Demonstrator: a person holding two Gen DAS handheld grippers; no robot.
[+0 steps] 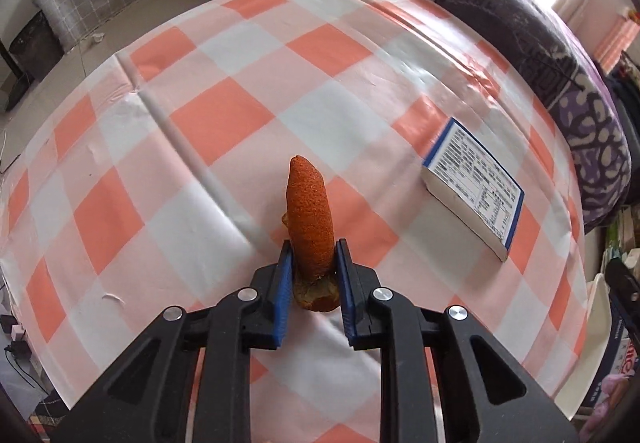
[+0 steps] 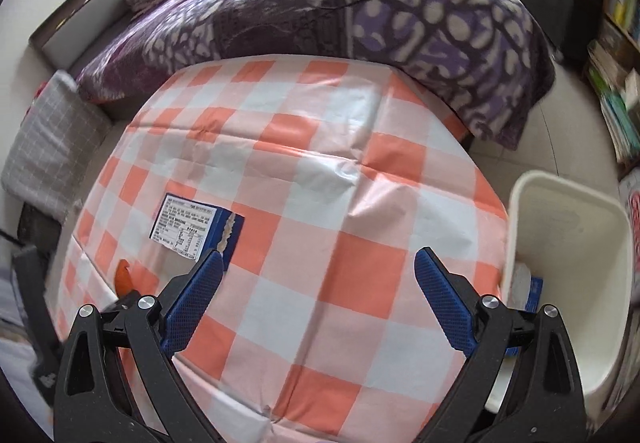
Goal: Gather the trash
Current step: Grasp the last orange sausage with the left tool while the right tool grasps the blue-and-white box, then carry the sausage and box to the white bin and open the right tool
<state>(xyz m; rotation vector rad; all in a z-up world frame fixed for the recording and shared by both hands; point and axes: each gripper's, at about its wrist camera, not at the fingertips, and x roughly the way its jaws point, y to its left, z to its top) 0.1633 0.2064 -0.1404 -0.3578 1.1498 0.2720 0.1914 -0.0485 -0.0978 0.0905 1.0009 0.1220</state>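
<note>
The left gripper (image 1: 313, 257) has its blue pads (image 1: 283, 285) pressed against both sides of a strip of orange peel (image 1: 310, 219), which stands upright between them, its rounded tip pointing to the far side and its pale, ragged lower end at the inner part of the pads; whether the peel's lower end touches the cloth cannot be told; beneath it lies an orange, pink and white checked tablecloth (image 1: 224, 115), creased in a long fold that runs from the far left toward the near middle; to the right of the peel, well apart from it, a flat carton (image 1: 474, 189) with a blue border and a printed white label lies on the cloth near the table's right edge; in the right wrist view the right gripper (image 2: 318, 257) hangs with its jaws spread wide and nothing between them, above the near part of the same tablecloth (image 2: 352, 275); the carton (image 2: 192, 229) shows at the left here, a torn edge down its blue right part, just beyond the gripper's left finger; the orange peel (image 2: 123, 277) is glimpsed lower left, partly hidden by black gripper parts; off the right edge of the table stands a white plastic bin (image 2: 568, 227), its mouth open, with blue and white items lying inside at the bottom; beyond the table's far side a purple patterned blanket (image 2: 360, 19) covers a bed, and a grey checked cushion (image 2: 52, 147) sits at the far left.
</note>
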